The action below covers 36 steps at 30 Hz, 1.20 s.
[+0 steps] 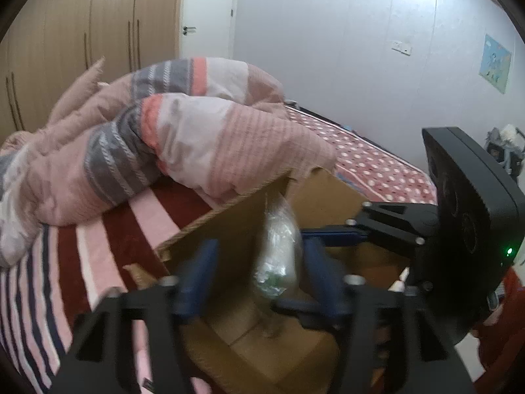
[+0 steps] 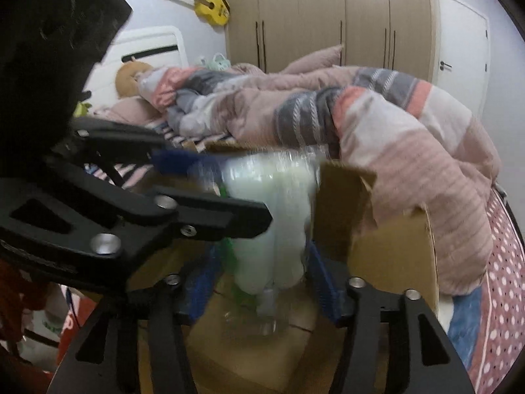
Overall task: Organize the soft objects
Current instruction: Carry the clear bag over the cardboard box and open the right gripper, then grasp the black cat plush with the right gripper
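A clear plastic bag [image 1: 279, 249] of soft white rolls hangs over an open cardboard box [image 1: 242, 223] on the bed. My left gripper [image 1: 262, 262] has its blue fingers around the bag; the left finger stands off from it, the right one touches. My right gripper [image 2: 265, 262] has its blue fingers pressed on both sides of the same bag [image 2: 272, 216], inside the box [image 2: 390, 256]. The right gripper's body [image 1: 472, 229] shows at right in the left wrist view, and the left gripper's body [image 2: 131, 210] at left in the right wrist view.
A bunched pink and grey striped quilt [image 1: 157, 141] lies behind the box, partly over its flap [image 2: 347, 197]. The bed has a red striped sheet [image 1: 82, 256] and a red dotted cover [image 1: 377, 161]. Wardrobes [image 2: 328, 16] and a door [image 1: 210, 10] stand behind.
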### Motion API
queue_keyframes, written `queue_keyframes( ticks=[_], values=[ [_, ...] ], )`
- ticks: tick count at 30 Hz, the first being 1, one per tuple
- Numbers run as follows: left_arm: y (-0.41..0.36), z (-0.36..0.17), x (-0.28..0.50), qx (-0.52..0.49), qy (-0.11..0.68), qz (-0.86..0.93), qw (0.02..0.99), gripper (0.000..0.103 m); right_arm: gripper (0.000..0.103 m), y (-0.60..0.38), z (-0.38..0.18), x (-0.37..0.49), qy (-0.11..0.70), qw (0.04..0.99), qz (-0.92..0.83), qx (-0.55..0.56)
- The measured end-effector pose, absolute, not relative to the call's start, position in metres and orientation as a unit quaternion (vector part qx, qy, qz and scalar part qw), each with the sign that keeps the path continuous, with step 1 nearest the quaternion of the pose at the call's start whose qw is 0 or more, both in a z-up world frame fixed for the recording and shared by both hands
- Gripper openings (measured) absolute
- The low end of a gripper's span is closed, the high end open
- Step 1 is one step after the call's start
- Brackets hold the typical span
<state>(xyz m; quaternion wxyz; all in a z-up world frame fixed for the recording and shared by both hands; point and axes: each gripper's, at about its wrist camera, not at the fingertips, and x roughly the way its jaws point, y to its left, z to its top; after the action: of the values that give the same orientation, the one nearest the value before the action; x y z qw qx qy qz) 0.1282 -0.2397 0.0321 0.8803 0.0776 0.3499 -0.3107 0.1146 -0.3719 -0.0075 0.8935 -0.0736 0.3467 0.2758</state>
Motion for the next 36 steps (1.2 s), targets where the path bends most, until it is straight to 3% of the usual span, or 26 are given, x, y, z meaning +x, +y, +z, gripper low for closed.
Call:
queue_keyframes(
  ticks=[8, 14, 20, 28, 36],
  values=[
    [-0.2, 0.055, 0.117, 0.047, 0.316, -0.297, 0.9, 0.079, 0.067, -0.37, 0.006, 0.102, 0.346, 0.896, 0.267, -0.077],
    [-0.129, 0.078, 0.095, 0.025, 0.288, -0.246, 0.925, 0.083, 0.07, -0.339, 0.048, 0.079, 0.304, 0.906, 0.284, -0.082],
    [-0.042, 0.075, 0.075, 0.014, 0.279, -0.165, 0.946, 0.084, 0.081, -0.266, 0.068, 0.063, 0.296, 0.884, 0.35, -0.091],
    [0.037, 0.031, 0.064, -0.007, 0.312, -0.107, 0.944, 0.084, 0.091, -0.164, 0.027, 0.078, 0.353, 0.849, 0.377, -0.108],
    [0.078, -0.027, 0.066, -0.027, 0.348, -0.094, 0.932, 0.084, 0.095, -0.123, -0.046, 0.113, 0.412, 0.849, 0.321, -0.075]
  ],
)
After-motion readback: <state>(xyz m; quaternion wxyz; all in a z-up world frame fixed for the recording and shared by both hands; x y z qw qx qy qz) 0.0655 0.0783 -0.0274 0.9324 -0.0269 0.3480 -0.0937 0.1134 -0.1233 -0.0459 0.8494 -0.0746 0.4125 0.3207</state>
